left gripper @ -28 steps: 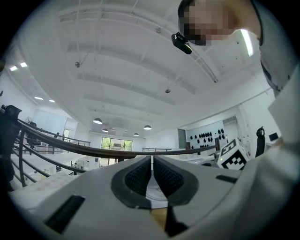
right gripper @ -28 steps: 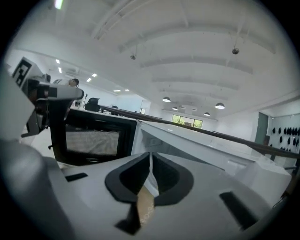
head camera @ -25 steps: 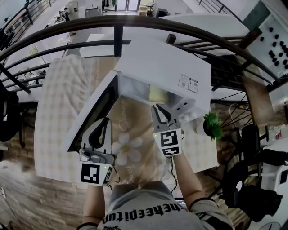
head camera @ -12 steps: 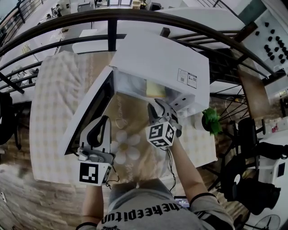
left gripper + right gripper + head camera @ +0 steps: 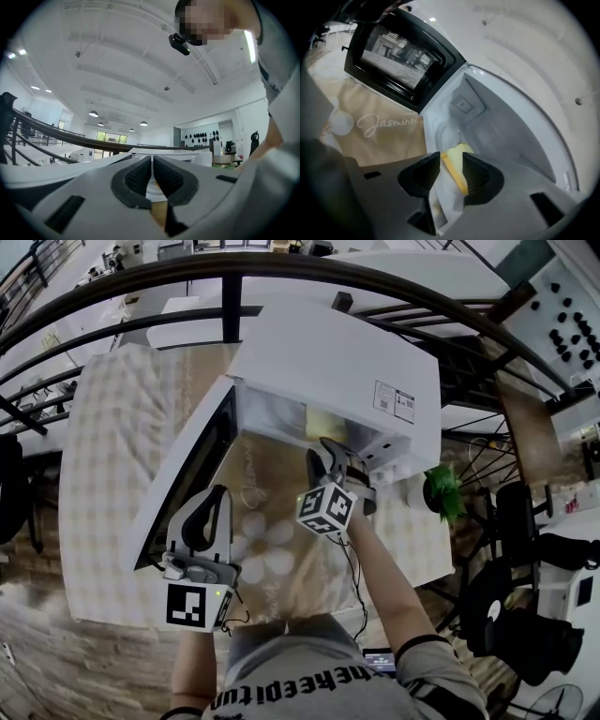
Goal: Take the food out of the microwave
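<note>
A white microwave (image 5: 337, 362) stands on the table with its door (image 5: 183, 484) swung open to the left. Inside lies the food (image 5: 325, 421), a pale yellow piece on white paper. My right gripper (image 5: 333, 460) is at the oven's mouth, rolled on its side and tilted down. In the right gripper view its jaws are opening, and the food (image 5: 457, 164) and its white paper show between the pads (image 5: 424, 176); no clear squeeze is visible. My left gripper (image 5: 214, 507) hangs by the door's lower edge. Its jaws (image 5: 152, 176) are together with nothing between them.
A beige cloth with a flower print (image 5: 262, 545) covers the table before the oven. A small potted plant (image 5: 439, 495) stands right of the microwave. A dark curved railing (image 5: 281, 277) runs behind the table. The table's near edge is just ahead of the person's body.
The right gripper has dropped toward the oven's opening, rolled onto its side and spread its jaws. The left gripper has sunk slightly beside the door.
</note>
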Available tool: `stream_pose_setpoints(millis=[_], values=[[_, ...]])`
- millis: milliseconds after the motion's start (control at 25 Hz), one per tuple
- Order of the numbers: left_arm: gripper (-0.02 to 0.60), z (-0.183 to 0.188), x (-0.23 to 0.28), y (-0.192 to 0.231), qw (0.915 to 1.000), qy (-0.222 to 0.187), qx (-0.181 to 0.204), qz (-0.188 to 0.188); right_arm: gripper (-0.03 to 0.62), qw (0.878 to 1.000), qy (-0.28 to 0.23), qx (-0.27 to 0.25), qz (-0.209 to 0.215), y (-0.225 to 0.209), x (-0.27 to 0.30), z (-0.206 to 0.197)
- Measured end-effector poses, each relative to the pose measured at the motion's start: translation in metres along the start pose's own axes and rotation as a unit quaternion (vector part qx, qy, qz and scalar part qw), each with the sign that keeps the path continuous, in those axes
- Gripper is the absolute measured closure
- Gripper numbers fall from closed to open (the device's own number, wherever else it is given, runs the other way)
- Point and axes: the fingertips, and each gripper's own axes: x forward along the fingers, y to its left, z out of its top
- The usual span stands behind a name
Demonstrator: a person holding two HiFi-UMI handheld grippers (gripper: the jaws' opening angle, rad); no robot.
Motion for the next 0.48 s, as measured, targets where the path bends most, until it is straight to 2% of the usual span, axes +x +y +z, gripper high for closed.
stream_pose_setpoints(millis=[320,480], values=[[0.566,-0.002,-0.007,0.000,0.9999,0.010,-0.002,0.006,0.419,0.998,0.018,-0.057,0.002,0.009,0.011,-0.007],[0.566,-0.002,-0.009,-0.001,0.9999,0.011,-0.002,0.005,0.416,0.998,0.028,-0.059,-0.006,0.007,0.014,-0.013]])
